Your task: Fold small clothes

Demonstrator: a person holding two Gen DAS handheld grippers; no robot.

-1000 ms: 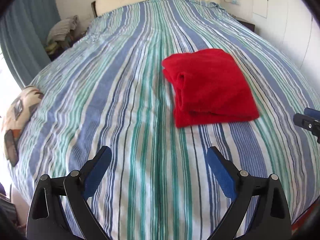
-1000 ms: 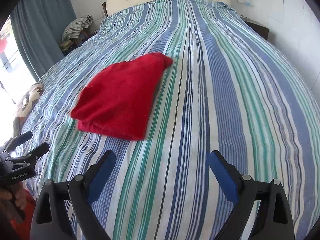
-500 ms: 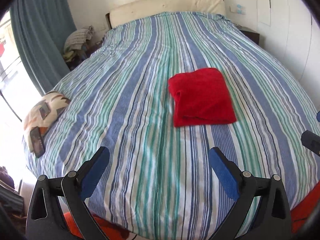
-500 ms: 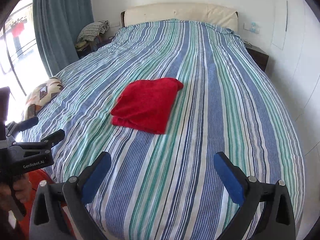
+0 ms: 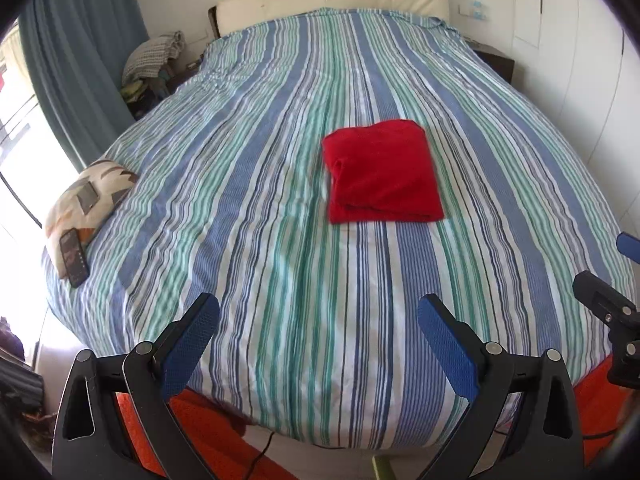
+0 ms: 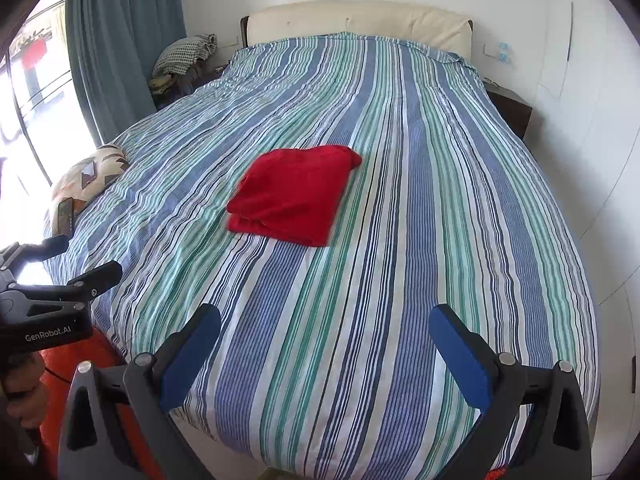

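A red garment [image 5: 382, 172] [image 6: 290, 196] lies folded into a neat rectangle in the middle of the striped bed [image 5: 280, 280] [image 6: 420, 240]. My left gripper [image 5: 318, 308] hangs open above the bed's foot edge, well back from the garment, nothing between its blue pads. My right gripper [image 6: 324, 320] is also open and empty over the foot of the bed, with the garment ahead to its left. Each gripper shows at the edge of the other's view: the right one [image 5: 608, 304], the left one [image 6: 60, 276] held by a hand [image 6: 24, 396].
A patterned pillow [image 5: 88, 196] with a phone [image 5: 74, 258] on it lies at the bed's left edge. A curtain [image 6: 116, 52] and window stand left, a pile of clothes [image 6: 184, 56] by the headboard, a wardrobe wall right, an orange rug [image 5: 192, 420] on the floor.
Both grippers have pulled back and up from the folded red garment toward the foot of the bed. The right jaws have widened slightly. The garment has not moved.
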